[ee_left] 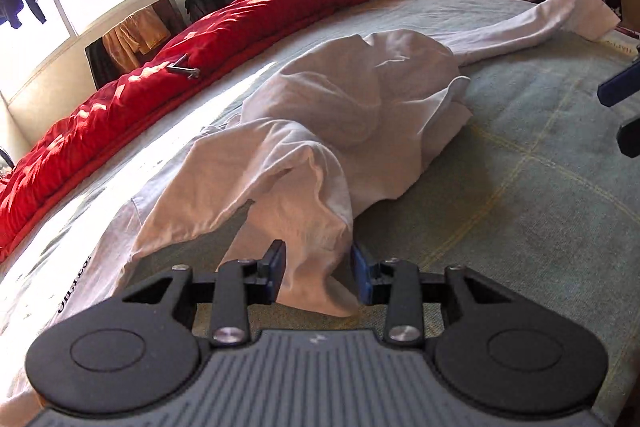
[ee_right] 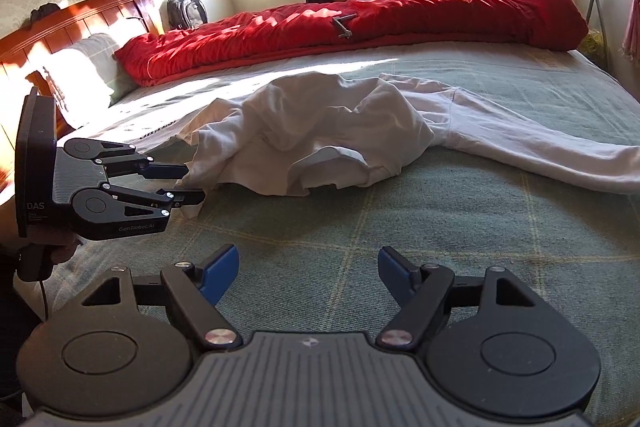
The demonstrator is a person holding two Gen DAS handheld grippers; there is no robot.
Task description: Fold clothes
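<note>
While the left gripper [ee_left: 319,273] pinches a near fold of the white garment [ee_left: 340,115] on the bed [ee_left: 520,207], the right gripper [ee_right: 308,273] hovers spread, empty

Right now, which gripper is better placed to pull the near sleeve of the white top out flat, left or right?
Left. The left gripper already has that sleeve between its jaws, clamped on the cloth. The right gripper hangs open above the bare bedspread, short of the white top.
</note>
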